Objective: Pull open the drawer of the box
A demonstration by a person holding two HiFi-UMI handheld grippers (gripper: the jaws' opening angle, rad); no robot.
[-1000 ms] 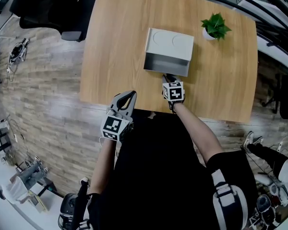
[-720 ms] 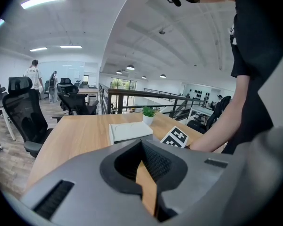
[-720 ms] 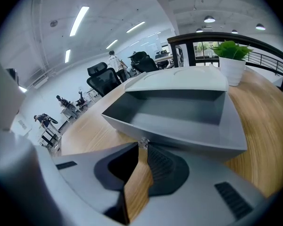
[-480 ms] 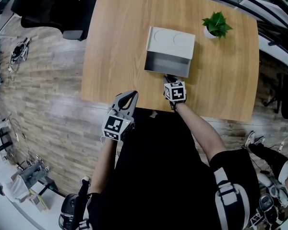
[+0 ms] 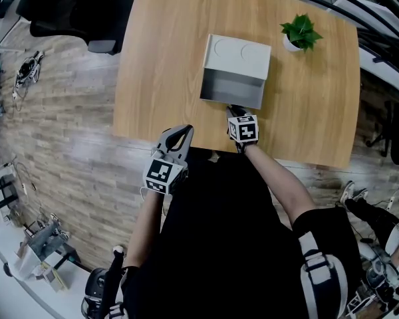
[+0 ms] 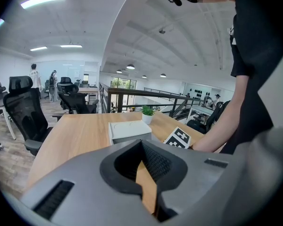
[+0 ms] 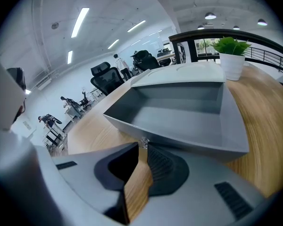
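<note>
Drawer (image 5: 231,88) stands pulled out of its box (image 5: 238,54), toward the person, on the wooden surface (image 5: 159,58); nearest the person, the left gripper (image 5: 181,131) hangs at the near edge of the surface, left of the drawer and well apart from it, jaws pressed together on nothing; ahead and to the right, the right gripper (image 5: 233,109) meets the drawer's front wall, jaws pinching the small knob (image 7: 143,143) at its middle; beyond the knob the grey drawer runs back under the white box; farthest, right of the box, a plant (image 5: 300,32) stands near the surface's far edge.
</note>
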